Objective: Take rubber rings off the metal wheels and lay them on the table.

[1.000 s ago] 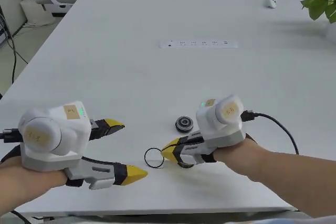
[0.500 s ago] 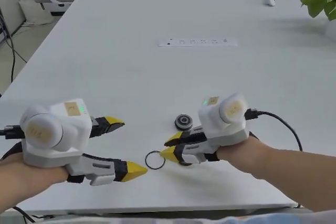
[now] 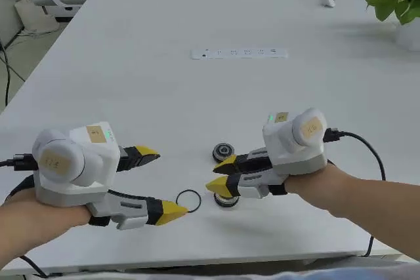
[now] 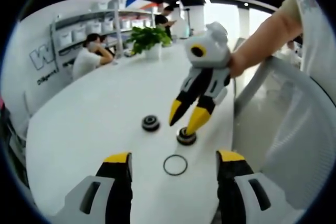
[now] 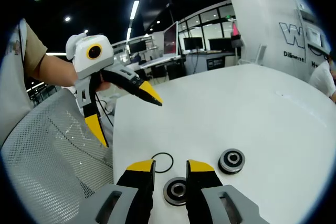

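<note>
- Reading the right gripper (image 3: 222,175) first: its fingers are released to a narrow gap and grasp nothing. The tips point toward my left side.
- The near wheel (image 3: 227,200) lies flat on the surface (image 3: 131,63), axle upright, directly under the lower tip.
- In the right gripper view, that wheel (image 5: 176,190) sits in the gap between my fingers (image 5: 142,167) but short of their tips. I judge the move turns on this: the tips have to come back and down around the rim before any closing.
- The wheel is round, so it has no long axis to line up with, and any approach across its rim should serve.
- The left gripper (image 3: 161,183) has its fingers spread wide and empty.
- A loose rubber ring (image 3: 188,200) lies flat on the surface just beside the left gripper's lower tip, between the two grippers.
- The far wheel (image 3: 223,152) lies flat just beyond the right gripper's upper finger, apart from the near wheel. The right gripper is much nearer to both wheels than the left.
- Hard to make out:
  - I cannot tell whether the lower right tip touches the near wheel or hovers over it.
  - The fingers cover part of that wheel, so I cannot tell whether it carries a ring.
  - The far wheel's rim looks dark, but it is too small to say if that is rubber.
</note>
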Demonstrator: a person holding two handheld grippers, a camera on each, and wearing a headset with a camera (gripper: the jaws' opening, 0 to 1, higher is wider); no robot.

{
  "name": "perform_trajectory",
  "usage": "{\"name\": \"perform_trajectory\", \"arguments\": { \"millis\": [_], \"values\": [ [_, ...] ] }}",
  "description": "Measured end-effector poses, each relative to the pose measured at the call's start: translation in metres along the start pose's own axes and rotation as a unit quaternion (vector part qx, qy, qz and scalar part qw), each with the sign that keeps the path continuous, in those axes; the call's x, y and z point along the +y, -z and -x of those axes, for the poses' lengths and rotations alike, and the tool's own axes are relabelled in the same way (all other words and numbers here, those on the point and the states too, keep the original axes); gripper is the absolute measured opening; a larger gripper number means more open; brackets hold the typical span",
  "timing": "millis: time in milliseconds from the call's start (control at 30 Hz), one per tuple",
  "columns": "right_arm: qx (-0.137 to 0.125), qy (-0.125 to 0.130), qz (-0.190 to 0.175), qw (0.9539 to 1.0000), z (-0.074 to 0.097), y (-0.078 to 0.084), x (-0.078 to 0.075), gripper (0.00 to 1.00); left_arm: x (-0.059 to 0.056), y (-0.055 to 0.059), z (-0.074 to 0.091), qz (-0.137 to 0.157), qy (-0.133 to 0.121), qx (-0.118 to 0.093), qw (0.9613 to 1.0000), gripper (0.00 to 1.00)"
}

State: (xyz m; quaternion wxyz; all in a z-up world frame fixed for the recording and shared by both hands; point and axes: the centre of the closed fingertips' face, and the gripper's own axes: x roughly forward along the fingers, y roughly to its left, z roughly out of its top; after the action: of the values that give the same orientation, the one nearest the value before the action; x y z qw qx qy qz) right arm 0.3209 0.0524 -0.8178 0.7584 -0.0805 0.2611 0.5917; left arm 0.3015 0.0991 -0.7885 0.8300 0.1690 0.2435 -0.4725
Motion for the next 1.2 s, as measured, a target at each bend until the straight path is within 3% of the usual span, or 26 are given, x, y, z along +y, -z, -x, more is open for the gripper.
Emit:
{"name": "perform_trajectory", "arguments": {
  "millis": [533, 667, 1200],
  "values": [
    [0.023, 0.01, 0.006, 0.9997, 0.026, 0.027, -0.01, 0.23, 0.005, -0.003, -0.025, 0.001, 0.02, 0.011, 0.9997, 0.6],
    [0.036, 0.009, 0.014, 0.9992, 0.026, 0.036, -0.009, 0.24, 0.005, -0.001, -0.035, -0.002, 0.026, 0.017, 0.9995, 0.59],
    [0.062, 0.01, 0.019, 0.9979, 0.019, 0.054, -0.013, 0.22, -0.011, 0.004, -0.069, -0.027, 0.063, 0.044, 0.9966, 0.44]
  ]
}}
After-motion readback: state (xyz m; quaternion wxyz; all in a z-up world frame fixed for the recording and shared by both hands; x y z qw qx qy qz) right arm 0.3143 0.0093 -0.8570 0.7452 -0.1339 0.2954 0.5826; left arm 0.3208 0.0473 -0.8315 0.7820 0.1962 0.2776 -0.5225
